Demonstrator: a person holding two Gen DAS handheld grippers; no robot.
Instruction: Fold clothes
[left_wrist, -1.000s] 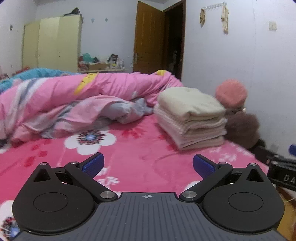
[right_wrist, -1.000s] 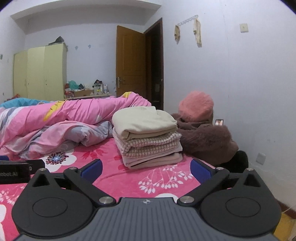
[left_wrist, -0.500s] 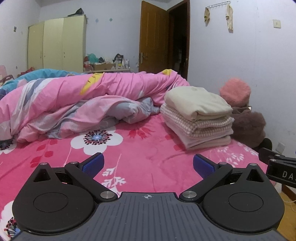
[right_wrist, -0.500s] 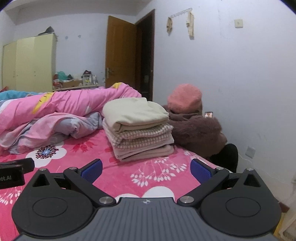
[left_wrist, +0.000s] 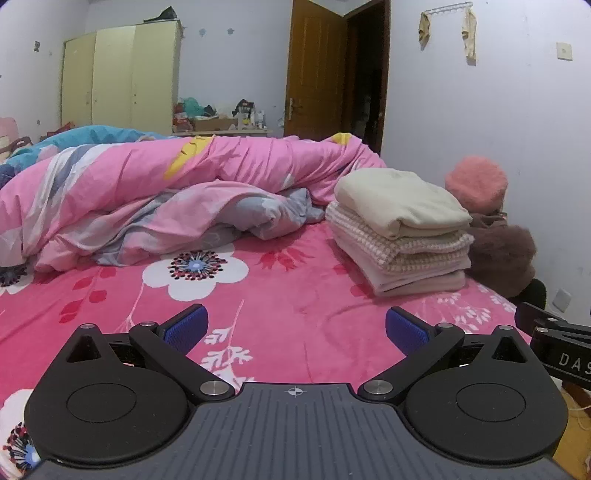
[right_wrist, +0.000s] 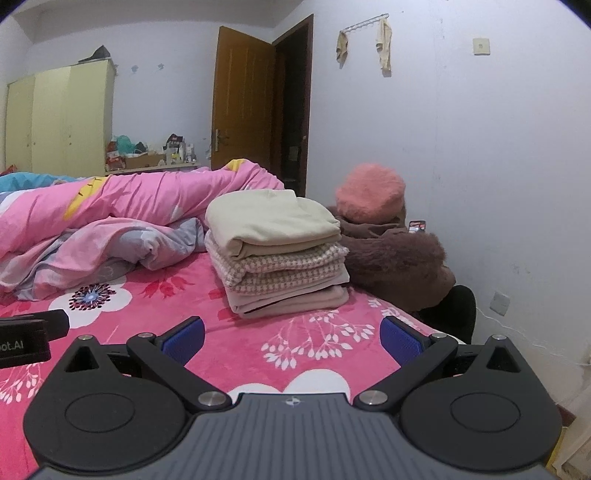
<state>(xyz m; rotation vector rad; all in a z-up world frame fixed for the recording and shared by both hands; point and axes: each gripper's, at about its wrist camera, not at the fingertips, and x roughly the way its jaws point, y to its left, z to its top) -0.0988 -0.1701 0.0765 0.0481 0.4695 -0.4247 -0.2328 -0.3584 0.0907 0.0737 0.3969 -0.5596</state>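
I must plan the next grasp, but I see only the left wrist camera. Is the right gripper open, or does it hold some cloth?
Observer: The right gripper is open. Nothing is between its blue pads, and the pink flowered bedsheet lies ahead of it.
Operator: Is something hidden near the stack of folded beige and pink clothes?
Observer: Yes. A small phone-like thing lies on the brown furry garment, to the right of the pink fuzzy hat.
Operator: Is any cable near that bed edge?
Observer: It seems so. A thin white cable runs along the wall below the white socket.
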